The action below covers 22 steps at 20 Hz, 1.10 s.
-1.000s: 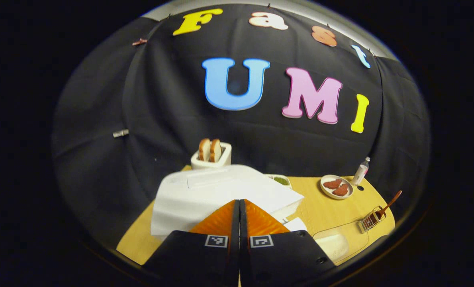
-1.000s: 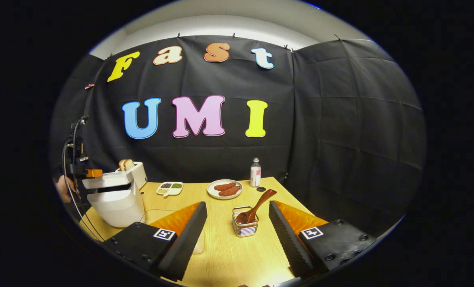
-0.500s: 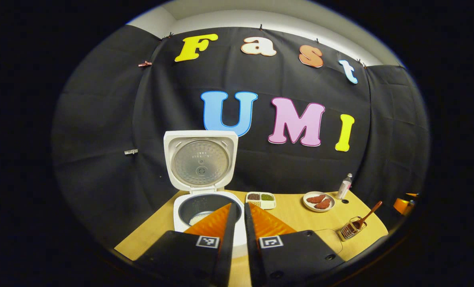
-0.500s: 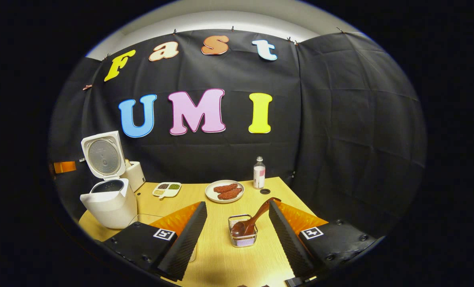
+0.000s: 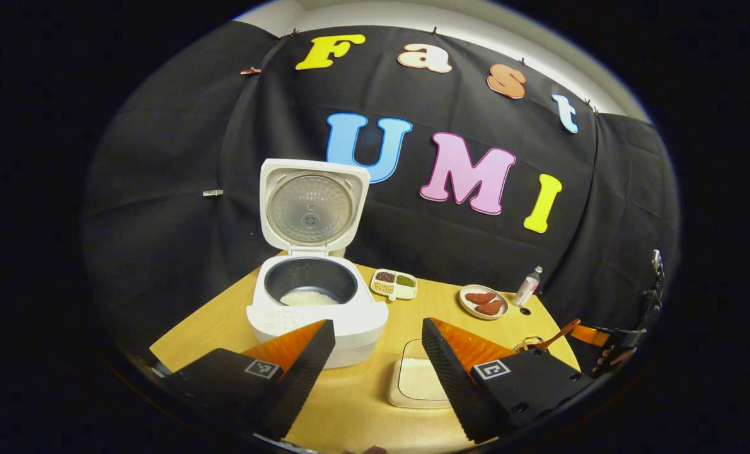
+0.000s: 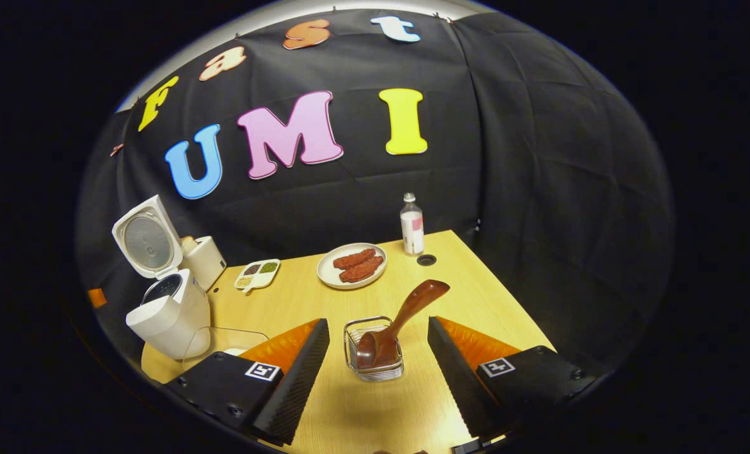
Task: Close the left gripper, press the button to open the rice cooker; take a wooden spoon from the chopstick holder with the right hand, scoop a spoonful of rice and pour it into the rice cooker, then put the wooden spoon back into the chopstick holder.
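The rice cooker stands open on the table, lid upright, rice in its pot. The left gripper hovers before it, fingers apart. The right gripper, fingers spread wide, flanks the chopstick holder holding the wooden spoon.

Both views face the table from above its near edge.
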Tool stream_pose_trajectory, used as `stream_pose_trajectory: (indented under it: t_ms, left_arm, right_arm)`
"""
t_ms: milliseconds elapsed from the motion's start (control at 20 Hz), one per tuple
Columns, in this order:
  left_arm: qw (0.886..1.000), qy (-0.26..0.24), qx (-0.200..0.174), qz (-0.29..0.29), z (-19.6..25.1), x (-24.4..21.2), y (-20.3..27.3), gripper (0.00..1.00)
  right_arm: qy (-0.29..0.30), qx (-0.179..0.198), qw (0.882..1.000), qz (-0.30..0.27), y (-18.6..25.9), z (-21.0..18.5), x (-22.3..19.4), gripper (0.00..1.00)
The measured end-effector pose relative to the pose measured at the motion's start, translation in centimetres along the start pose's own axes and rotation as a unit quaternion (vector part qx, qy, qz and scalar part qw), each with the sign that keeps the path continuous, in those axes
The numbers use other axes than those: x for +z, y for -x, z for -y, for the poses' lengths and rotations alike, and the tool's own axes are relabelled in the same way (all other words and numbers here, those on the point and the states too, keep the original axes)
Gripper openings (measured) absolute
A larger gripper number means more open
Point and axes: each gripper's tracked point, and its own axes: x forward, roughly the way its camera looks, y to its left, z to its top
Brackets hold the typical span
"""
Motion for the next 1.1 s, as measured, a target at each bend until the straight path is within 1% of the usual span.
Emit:
stream_pose_trajectory:
  t_ms: [150, 300, 400, 550, 700, 750, 800, 850, 900, 950, 1000, 1050, 1100]
  left_arm:
    - [1.0, -0.011, 0.023, -0.015, 0.7, -1.1, -0.1, 0.96]
    - [0.999, -0.005, 0.035, -0.034, 1.9, -1.9, -0.2, 0.96]
    - [0.998, -0.006, 0.045, -0.041, 2.7, -2.4, -0.3, 0.96]
    - [0.997, -0.007, 0.062, -0.051, 3.5, -3.4, 0.0, 0.96]
    - [0.995, 0.003, 0.071, -0.064, 4.5, -4.7, 0.3, 0.96]
    - [0.995, 0.005, 0.075, -0.067, 4.6, -5.1, 0.5, 0.96]
    - [0.994, 0.007, 0.078, -0.07, 4.8, -5.4, 0.6, 0.96]
    - [0.994, 0.01, 0.08, -0.073, 5.0, -5.9, 0.8, 0.96]
    - [0.994, 0.011, 0.081, -0.076, 5.1, -6.1, 1.0, 0.96]
    - [0.994, 0.01, 0.083, -0.077, 5.2, -6.4, 1.2, 0.96]
    - [0.993, 0.008, 0.085, -0.078, 5.3, -6.5, 1.3, 0.96]
    - [0.993, 0.007, 0.086, -0.077, 5.4, -6.7, 1.4, 0.96]
    - [0.993, 0.006, 0.085, -0.077, 5.5, -6.8, 1.6, 0.96]
  right_arm:
    - [-0.032, 0.006, 0.999, -0.033, -2.8, 0.7, -1.4, 0.99]
    - [-0.038, -0.001, 0.998, -0.049, -6.0, 1.9, -2.5, 0.99]
    - [-0.049, 0.008, 0.997, -0.061, -7.9, 1.9, -3.3, 0.99]
    - [-0.065, 0.007, 0.996, -0.059, -10.3, 2.6, -3.3, 0.99]
    - [-0.096, 0.015, 0.993, -0.06, -12.2, 2.5, -3.4, 0.94]
    - [-0.107, 0.016, 0.992, -0.063, -12.7, 2.5, -3.5, 0.89]
    - [-0.117, 0.023, 0.991, -0.065, -13.0, 2.3, -3.5, 0.79]
    - [-0.126, 0.033, 0.989, -0.066, -13.0, 1.7, -3.4, 0.75]
    - [-0.13, 0.034, 0.989, -0.066, -13.1, 1.7, -3.3, 0.57]
    - [-0.129, 0.035, 0.989, -0.065, -13.3, 1.6, -3.2, 0.54]
    - [-0.126, 0.027, 0.99, -0.065, -13.1, 1.9, -3.2, 0.34]
    - [-0.128, 0.02, 0.989, -0.07, -13.4, 2.0, -3.8, 0.33]
    - [-0.141, 0.022, 0.987, -0.079, -12.3, 1.9, -4.0, 0.27]
